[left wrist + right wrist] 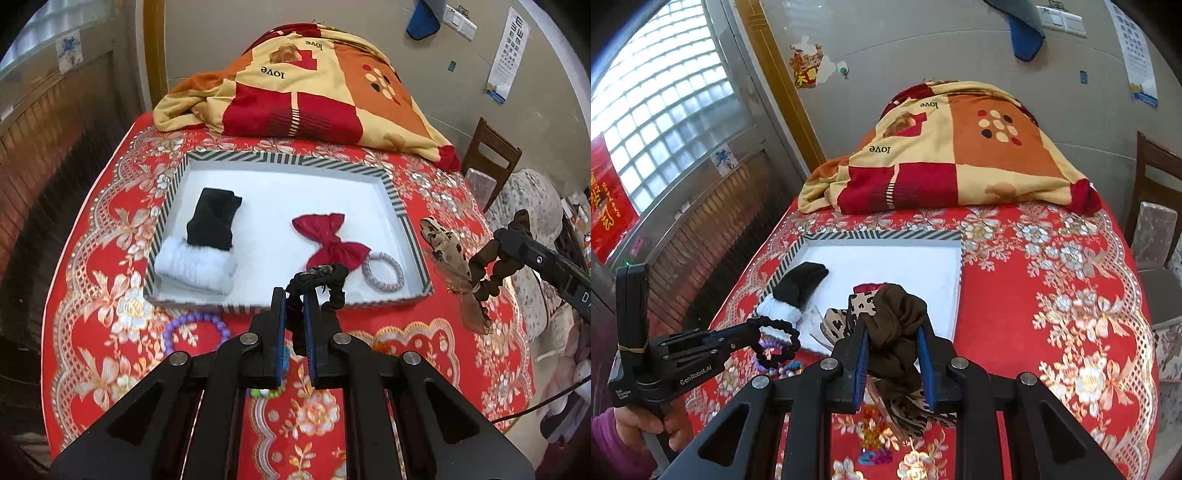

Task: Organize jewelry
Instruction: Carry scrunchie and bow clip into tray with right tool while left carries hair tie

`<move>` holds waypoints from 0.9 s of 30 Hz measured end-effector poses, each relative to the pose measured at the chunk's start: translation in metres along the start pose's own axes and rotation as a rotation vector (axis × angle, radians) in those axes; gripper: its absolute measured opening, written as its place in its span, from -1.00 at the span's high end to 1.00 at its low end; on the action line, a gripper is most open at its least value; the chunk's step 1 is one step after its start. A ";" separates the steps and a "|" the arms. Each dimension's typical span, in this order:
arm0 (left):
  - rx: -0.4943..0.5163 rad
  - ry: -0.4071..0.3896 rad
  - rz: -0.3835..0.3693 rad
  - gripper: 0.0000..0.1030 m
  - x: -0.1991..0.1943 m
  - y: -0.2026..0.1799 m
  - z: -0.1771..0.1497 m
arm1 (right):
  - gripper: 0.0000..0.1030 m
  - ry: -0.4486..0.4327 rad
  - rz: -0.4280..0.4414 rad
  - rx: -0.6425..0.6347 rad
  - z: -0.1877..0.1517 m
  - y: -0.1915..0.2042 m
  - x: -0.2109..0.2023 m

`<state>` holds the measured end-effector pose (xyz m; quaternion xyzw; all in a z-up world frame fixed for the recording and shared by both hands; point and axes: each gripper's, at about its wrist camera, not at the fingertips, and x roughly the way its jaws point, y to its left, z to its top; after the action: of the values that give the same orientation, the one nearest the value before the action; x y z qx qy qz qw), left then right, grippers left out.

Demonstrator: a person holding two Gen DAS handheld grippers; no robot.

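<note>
Red floral cloth covering surface (110,258), folded blanket (314,85) lying at far end. Striped-rim tray (280,157) sitting mid-surface, holding glove (210,229), red bow (332,240), grey ring (382,273). Left tongs (295,295) pinching black scrunchie (325,284) over tray's near edge. Right tongs (892,332) clamping brown scrunchie (897,317) with leopard-print bow (846,317). Purple bead bracelet (195,325) lying just outside tray.
</note>
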<state>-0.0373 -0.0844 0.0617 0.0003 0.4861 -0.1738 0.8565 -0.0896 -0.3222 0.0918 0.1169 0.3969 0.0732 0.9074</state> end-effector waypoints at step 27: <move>-0.042 0.108 0.009 0.84 0.084 0.022 0.050 | 0.55 0.140 0.038 0.088 0.054 -0.010 0.121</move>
<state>0.0499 -0.0975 0.0147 -0.0060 0.5350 -0.1595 0.8296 0.0322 -0.3128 0.0389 0.1588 0.4601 0.0811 0.8698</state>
